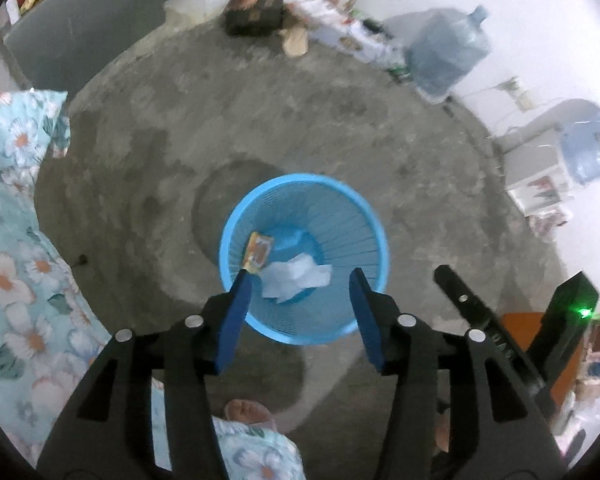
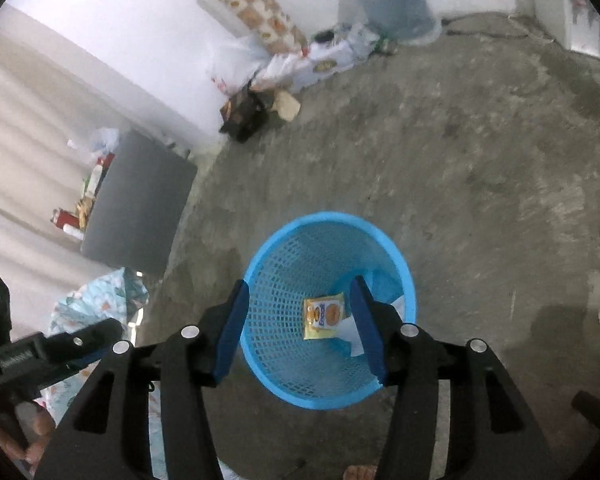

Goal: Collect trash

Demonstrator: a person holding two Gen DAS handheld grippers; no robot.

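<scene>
A round blue mesh waste basket [image 1: 340, 200] stands on the concrete floor; it also shows in the right wrist view [image 2: 284, 248]. Inside lie a yellow snack wrapper [image 1: 259, 251] [image 2: 323, 315] and crumpled white paper [image 1: 296, 278] [image 2: 354, 330]. My left gripper [image 1: 300, 276] hangs open above the basket and holds nothing. My right gripper [image 2: 300, 286] is also open and empty above the basket. The right gripper's body shows at the right of the left wrist view [image 1: 500, 320].
A floral blanket [image 1: 16, 240] lies to the left. A grey cabinet [image 2: 140, 208] stands by the wall. Bags and boxes [image 1: 328, 20] and large water jugs [image 1: 448, 52] line the far wall. A person's feet [image 1: 248, 412] stand just below the grippers.
</scene>
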